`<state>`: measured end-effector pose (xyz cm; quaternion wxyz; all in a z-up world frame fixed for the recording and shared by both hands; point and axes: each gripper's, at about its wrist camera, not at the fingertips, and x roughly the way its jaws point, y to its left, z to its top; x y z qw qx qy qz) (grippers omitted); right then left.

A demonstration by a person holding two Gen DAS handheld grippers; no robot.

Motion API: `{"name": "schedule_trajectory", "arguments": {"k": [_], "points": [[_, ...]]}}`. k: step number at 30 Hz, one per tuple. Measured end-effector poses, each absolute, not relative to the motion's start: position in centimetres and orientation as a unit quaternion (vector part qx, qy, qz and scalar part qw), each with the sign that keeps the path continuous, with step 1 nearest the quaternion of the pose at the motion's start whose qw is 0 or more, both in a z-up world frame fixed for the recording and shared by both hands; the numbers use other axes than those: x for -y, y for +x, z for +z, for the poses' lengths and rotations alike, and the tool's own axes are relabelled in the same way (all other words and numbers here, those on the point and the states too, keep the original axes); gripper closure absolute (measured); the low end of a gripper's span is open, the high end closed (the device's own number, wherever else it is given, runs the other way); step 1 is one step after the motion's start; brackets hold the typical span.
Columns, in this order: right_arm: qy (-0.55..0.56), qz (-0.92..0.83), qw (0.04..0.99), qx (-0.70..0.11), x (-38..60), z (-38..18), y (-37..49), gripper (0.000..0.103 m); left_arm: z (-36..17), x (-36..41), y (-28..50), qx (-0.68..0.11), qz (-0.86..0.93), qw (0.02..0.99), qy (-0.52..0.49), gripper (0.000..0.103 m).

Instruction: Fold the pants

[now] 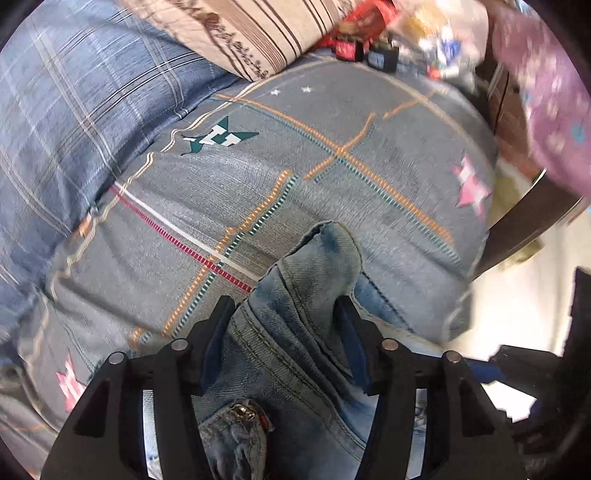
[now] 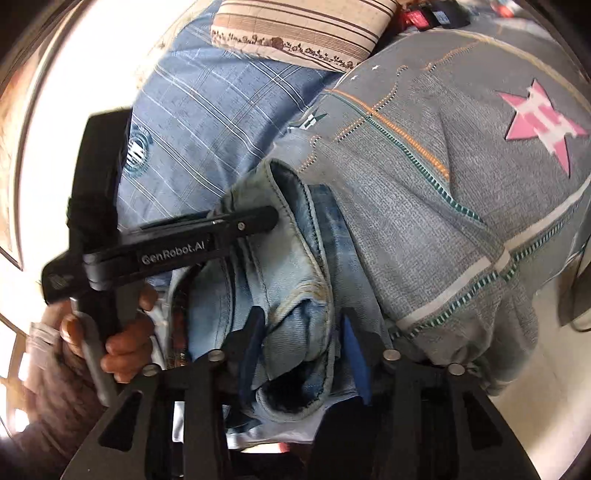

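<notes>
Left gripper (image 1: pixel 284 306) jaws partly open, bunched denim wedged between; looks clamped on the jeans (image 1: pixel 295 332) near the zipper (image 1: pixel 245 408). Right gripper (image 2: pixel 301 325) likewise pinches a thick fold. Person's hand (image 2: pixel 125 336) holds the left tool's handle. Judgement: keep both grips level, pull taut, lay flat before folding. Jeans are light, faded blue, crumpled, hanging over the edge of the grey star-print bedspread (image 1: pixel 332 177); pillow (image 1: pixel 255 33) behind.

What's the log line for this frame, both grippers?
task: fold pants | left gripper: shut on jeans | right gripper: shut on jeans | jeans: bunched, held over bedspread | fold: not yet done
</notes>
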<state>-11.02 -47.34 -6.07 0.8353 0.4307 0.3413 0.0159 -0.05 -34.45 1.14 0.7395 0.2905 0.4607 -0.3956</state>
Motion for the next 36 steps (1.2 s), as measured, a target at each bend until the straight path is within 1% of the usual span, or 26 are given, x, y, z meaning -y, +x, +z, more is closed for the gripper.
{"name": "schedule_trajectory", "arguments": {"k": [1,3,4,5,6,8,10,11,13,14,15,16,18,19,20,22,23,25,29,31,34,36], "points": [[0.431,0.019,0.839,-0.330,47.6,-5.6,-11.3,0.057,2.1,33.8,0.5,-0.472,-0.401,0.737,0.270,0.048],[0.419,0.019,0.855,-0.306,48.4,-3.9,-11.9,0.050,4.2,31.9,1.5,-0.485,-0.408,0.740,0.223,0.047],[0.415,0.017,0.861,-0.295,48.8,-3.2,-12.0,0.046,5.2,30.7,2.0,-0.484,-0.404,0.749,0.205,0.045],[0.407,0.023,0.869,-0.282,48.9,-2.2,-11.8,0.046,6.5,28.9,2.6,-0.480,-0.398,0.761,0.175,0.043],[0.395,0.037,0.878,-0.270,48.8,-1.2,-11.2,0.046,7.2,27.5,3.1,-0.481,-0.392,0.769,0.151,0.038],[0.359,0.062,0.898,-0.247,47.8,0.6,-9.7,0.046,7.7,24.7,3.6,-0.488,-0.384,0.777,0.106,0.037],[0.324,0.079,0.911,-0.243,46.2,1.4,-8.1,0.046,6.6,22.4,3.5,-0.501,-0.373,0.777,0.076,0.037],[0.312,0.080,0.913,-0.251,45.6,1.2,-7.2,0.048,5.4,21.3,3.3,-0.511,-0.363,0.776,0.065,0.037],[0.289,0.063,0.904,-0.308,44.4,-0.6,-4.8,0.048,2.3,20.0,2.8,-0.539,-0.340,0.769,0.055,0.037],[0.275,0.043,0.890,-0.362,44.0,-2.6,-3.2,0.053,0.1,19.7,2.7,-0.563,-0.324,0.758,0.059,0.037],[0.269,0.034,0.882,-0.385,43.8,-3.7,-2.6,0.054,-1.4,19.4,2.6,-0.576,-0.316,0.752,0.057,0.034],[0.268,0.034,0.881,-0.388,43.8,-4.3,-2.6,0.054,-2.1,18.9,2.7,-0.582,-0.312,0.750,0.042,0.033],[0.289,0.054,0.881,-0.370,44.5,-3.4,-3.2,0.054,-1.9,17.2,3.1,-0.592,-0.320,0.740,-0.014,0.033],[0.300,0.064,0.881,-0.361,45.1,-2.7,-3.7,0.052,-1.6,16.4,3.4,-0.595,-0.326,0.733,-0.040,0.034],[0.311,0.071,0.882,-0.347,46.2,-2.3,-4.6,0.039,-1.2,15.5,3.6,-0.596,-0.331,0.729,-0.069,0.034],[0.330,0.067,0.880,-0.334,48.0,-2.1,-5.1,0.020,-0.8,14.1,3.7,-0.593,-0.331,0.727,-0.101,0.034],[0.341,0.068,0.874,-0.339,48.9,-2.5,-5.4,0.020,-0.8,13.5,3.6,-0.592,-0.333,0.725,-0.115,0.033],[0.364,0.084,0.857,-0.356,50.1,-3.7,-5.2,0.020,-1.5,12.8,3.3,-0.601,-0.333,0.714,-0.136,0.029],[0.404,0.128,0.814,-0.398,50.4,-7.5,-3.1,0.020,-5.2,13.7,3.4,-0.653,-0.324,0.667,-0.154,0.028],[0.405,0.158,0.812,-0.390,50.0,-7.2,-2.8,0.020,-6.0,13.8,2.9,-0.664,-0.329,0.646,-0.181,0.028],[0.354,0.193,0.824,-0.399,48.7,-5.6,-3.0,0.020,-6.1,14.3,2.9,-0.661,-0.342,0.640,-0.192,0.028],[0.321,0.203,0.828,-0.412,48.3,-5.9,-2.8,0.021,-6.4,14.9,2.9,-0.660,-0.356,0.630,-0.200,0.028]]}}
